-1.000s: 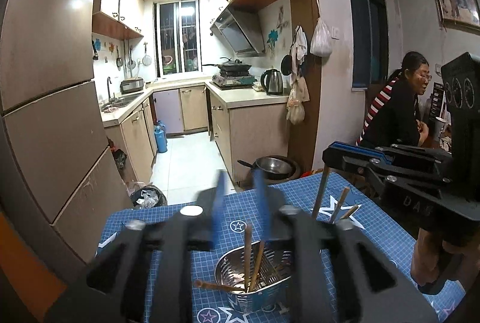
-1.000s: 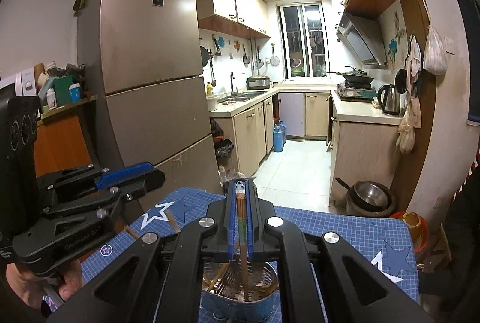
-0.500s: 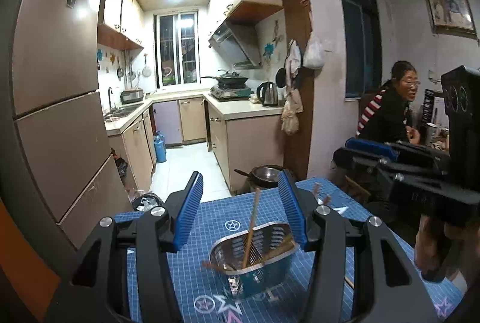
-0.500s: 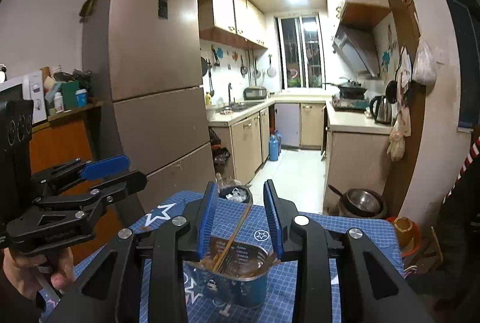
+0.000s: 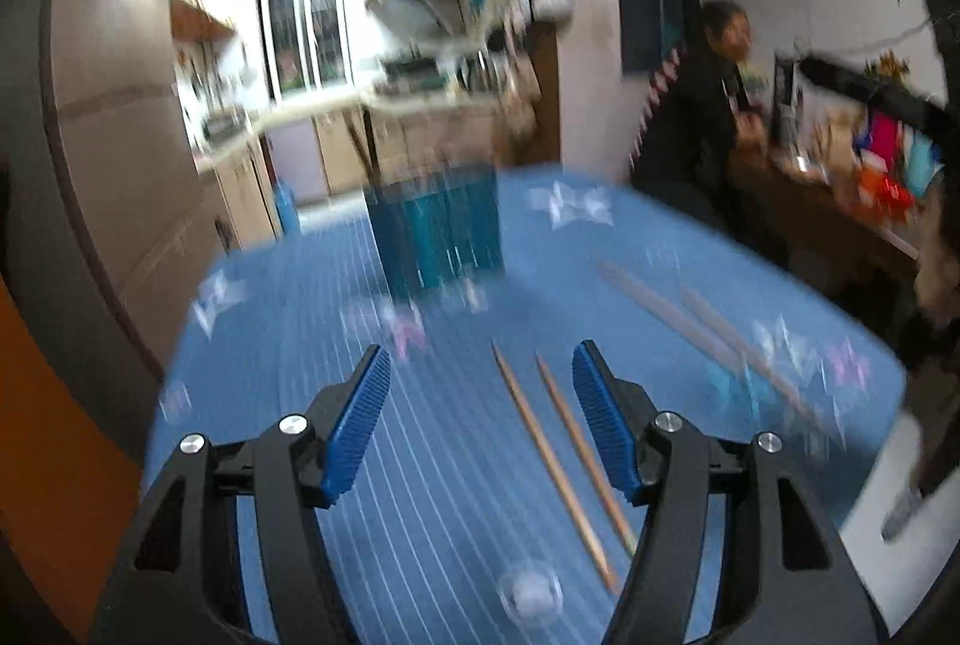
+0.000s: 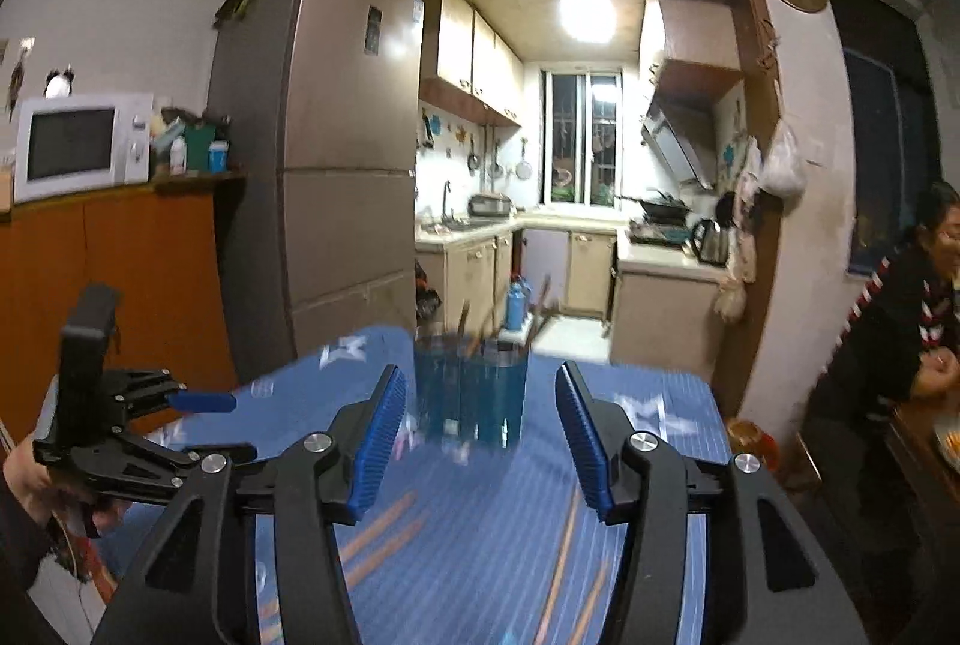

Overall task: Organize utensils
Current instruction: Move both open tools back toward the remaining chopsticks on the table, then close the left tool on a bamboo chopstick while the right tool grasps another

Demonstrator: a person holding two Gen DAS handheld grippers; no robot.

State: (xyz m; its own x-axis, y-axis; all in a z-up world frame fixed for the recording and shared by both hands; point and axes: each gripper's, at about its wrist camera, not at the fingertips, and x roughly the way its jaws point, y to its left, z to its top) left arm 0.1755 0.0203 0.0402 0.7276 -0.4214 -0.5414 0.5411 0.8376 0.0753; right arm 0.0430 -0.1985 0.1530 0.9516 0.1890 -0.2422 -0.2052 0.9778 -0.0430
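Note:
A shiny metal utensil holder (image 6: 471, 390) with several chopsticks standing in it sits on the blue star-patterned mat (image 6: 468, 555); it also shows, blurred, in the left wrist view (image 5: 438, 231). Loose wooden chopsticks lie on the mat: one pair (image 5: 558, 459) between the left fingers, another pair (image 5: 702, 327) to the right. In the right wrist view chopsticks (image 6: 384, 531) lie near the front. My left gripper (image 5: 480, 423) is open and empty above the mat. My right gripper (image 6: 477, 441) is open and empty, back from the holder. The left gripper also shows at the left of the right wrist view (image 6: 198, 402).
A tall fridge (image 6: 336, 153) stands left of the kitchen doorway. A woman in a striped top (image 6: 900, 321) sits at the right by a cluttered wooden table (image 5: 840, 189). A microwave (image 6: 78, 144) sits on an orange cabinet at left. The mat's far edge (image 6: 600, 366) faces the kitchen.
Both grippers have pulled back from the holder and tilted down; the right one, shut on a chopstick a second ago, opened and now stands wider. Loose chopsticks now show below them.

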